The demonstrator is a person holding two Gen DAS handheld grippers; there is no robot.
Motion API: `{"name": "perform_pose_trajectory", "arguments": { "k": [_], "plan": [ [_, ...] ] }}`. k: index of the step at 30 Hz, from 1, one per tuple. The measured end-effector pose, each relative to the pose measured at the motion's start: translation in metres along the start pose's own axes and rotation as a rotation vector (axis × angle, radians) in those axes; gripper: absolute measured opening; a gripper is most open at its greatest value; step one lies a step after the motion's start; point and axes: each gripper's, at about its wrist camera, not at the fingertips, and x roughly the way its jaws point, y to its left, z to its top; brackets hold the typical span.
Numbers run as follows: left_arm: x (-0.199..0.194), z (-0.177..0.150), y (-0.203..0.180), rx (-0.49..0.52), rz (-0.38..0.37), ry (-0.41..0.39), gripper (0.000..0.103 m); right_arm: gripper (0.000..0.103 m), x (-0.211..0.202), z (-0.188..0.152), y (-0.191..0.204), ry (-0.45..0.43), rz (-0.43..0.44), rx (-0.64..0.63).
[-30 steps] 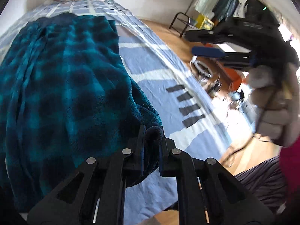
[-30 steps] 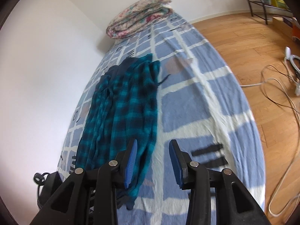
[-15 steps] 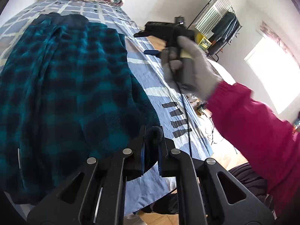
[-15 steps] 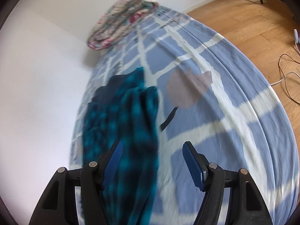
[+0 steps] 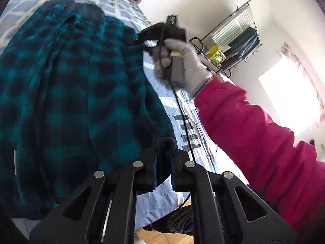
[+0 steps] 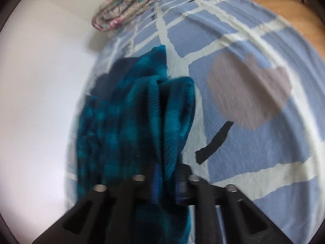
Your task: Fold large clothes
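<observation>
A: Left gripper (image 5: 163,165) is pinching the teal-and-black plaid fleece garment (image 5: 81,93) at its near edge; the garment is lying ahead on the blue-and-white checked bedsheet (image 6: 254,142).

B: Right gripper (image 6: 166,185) is clamping another edge. One garment, probably soft and floppy, best gripped at the edges.
</observation>
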Motion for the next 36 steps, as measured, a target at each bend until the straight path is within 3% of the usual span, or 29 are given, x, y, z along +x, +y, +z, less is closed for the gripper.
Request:
{"name": "perform_pose_trajectory", "arguments": {
  "k": [4, 8, 14, 22, 29, 30, 33, 36],
  "plan": [
    [-0.012, -0.007, 0.017, -0.065, -0.013, -0.013, 0.008, 0.005, -0.02, 0.005, 0.032, -0.038, -0.054, -0.018],
    [-0.03, -0.014, 0.034, -0.113, -0.013, -0.039, 0.008, 0.005, -0.03, -0.001, 0.095, -0.08, -0.222, -0.198],
    [-0.051, -0.03, 0.058, -0.178, 0.003, -0.063, 0.008, 0.005, -0.005, -0.023, 0.177, -0.108, -0.361, -0.417],
    [-0.073, -0.047, 0.083, -0.235, 0.056, -0.087, 0.008, 0.005, 0.069, -0.057, 0.26, -0.047, -0.356, -0.584],
    [-0.08, -0.055, 0.091, -0.262, 0.089, -0.097, 0.008, 0.005, 0.133, -0.079, 0.286, 0.007, -0.426, -0.666],
    [-0.08, -0.055, 0.09, -0.262, 0.092, -0.097, 0.008, 0.006, 0.134, -0.079, 0.285, 0.018, -0.417, -0.657],
    [-0.082, -0.054, 0.085, -0.266, 0.095, -0.097, 0.008, 0.03, 0.124, -0.074, 0.28, 0.046, -0.319, -0.611],
    [-0.08, -0.047, 0.083, -0.26, 0.1, -0.105, 0.008, 0.032, 0.083, -0.067, 0.273, 0.02, -0.188, -0.559]
  ]
}}
